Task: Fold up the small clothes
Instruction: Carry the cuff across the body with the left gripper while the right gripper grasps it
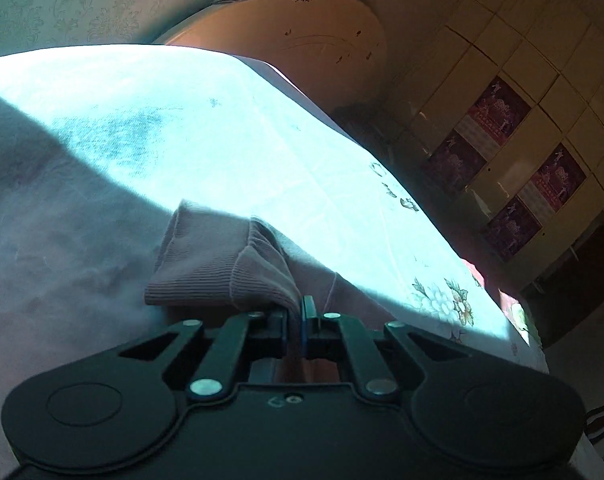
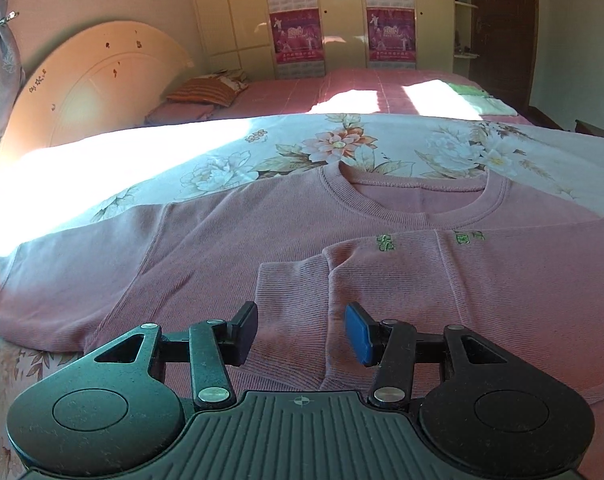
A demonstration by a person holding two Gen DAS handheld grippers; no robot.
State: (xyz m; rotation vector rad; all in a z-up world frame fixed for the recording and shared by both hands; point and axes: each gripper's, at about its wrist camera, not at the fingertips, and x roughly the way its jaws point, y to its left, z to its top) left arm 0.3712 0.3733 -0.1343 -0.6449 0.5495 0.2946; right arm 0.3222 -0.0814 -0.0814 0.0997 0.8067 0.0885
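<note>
Right wrist view shows the pink sweater (image 2: 230,240) lying flat on a floral sheet (image 2: 330,148) that covers the near part of the bed (image 2: 382,84), with its round collar (image 2: 418,196) pointing away from the camera. One sleeve is already laid across the chest, and its ribbed cuff (image 2: 290,304) rests on the body of the sweater, just in front of the right tool (image 2: 302,332). This tool stands about half open above the cuff and it holds nothing; its pads do not touch the knit. The other sleeve (image 2: 62,248) stretches out flat to the left side. In the left wrist view, the left tool (image 1: 296,312) is closed tight on a pinch of pink fabric close to a ribbed cuff (image 1: 206,256), and the cloth rises a little from the bed into the jaws. I judge the sweater to be soft, light and without any stiffness, so it will hang and wrinkle wherever it is lifted, and it will not slip easily from rubber pads. The ribbed cuffs and the hem are thicker, so they look like the best places to take hold, because a single thin layer may stretch or drag the layer under it. Behind the bed stand a curved headboard (image 2: 86,84), a striped pillow (image 2: 206,94) and a wardrobe with posters (image 2: 298,36).
</note>
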